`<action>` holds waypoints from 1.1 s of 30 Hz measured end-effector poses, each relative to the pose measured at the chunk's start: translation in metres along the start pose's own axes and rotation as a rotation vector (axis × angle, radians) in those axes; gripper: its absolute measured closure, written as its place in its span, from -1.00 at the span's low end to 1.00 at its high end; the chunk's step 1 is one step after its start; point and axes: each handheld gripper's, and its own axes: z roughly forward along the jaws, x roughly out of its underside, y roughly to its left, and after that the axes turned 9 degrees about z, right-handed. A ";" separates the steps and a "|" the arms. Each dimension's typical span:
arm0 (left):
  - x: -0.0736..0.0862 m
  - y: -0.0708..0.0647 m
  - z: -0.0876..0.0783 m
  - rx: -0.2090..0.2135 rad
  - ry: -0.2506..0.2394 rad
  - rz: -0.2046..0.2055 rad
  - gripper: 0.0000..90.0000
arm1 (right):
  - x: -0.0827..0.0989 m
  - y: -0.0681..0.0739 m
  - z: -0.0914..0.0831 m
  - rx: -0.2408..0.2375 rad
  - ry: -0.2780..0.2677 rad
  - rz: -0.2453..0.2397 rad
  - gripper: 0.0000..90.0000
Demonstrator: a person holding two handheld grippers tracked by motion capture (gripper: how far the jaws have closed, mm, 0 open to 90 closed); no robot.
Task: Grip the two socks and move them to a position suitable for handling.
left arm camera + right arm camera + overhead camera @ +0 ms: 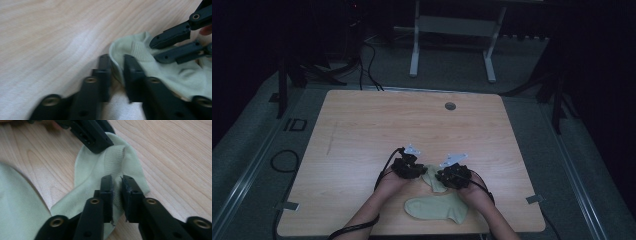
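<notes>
A pale green sock [432,179] lies on the wooden table [377,125] between my two grippers. My left gripper [413,170] holds its cuff edge, and in the left gripper view the jaws [117,72] stand close together with the rim of the sock [175,72] pinched between them. My right gripper [448,176] grips the same cuff from the other side. In the right gripper view its jaws [116,182] squeeze a fold of the ribbed fabric [130,162]. The other gripper shows across the cuff in each gripper view: the right gripper [155,52] and the left gripper [100,143].
A second pale green sock [437,207] lies flat near the table's front edge, between the person's forearms, and shows at the left of the right gripper view [17,202]. A round grommet hole [450,106] sits at the far side. A white desk frame [414,50] stands beyond the table.
</notes>
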 end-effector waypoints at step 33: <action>0.035 -0.024 -0.048 -0.164 -0.078 -0.072 0.96 | 0.022 -0.040 -0.047 0.079 -0.150 0.198 0.89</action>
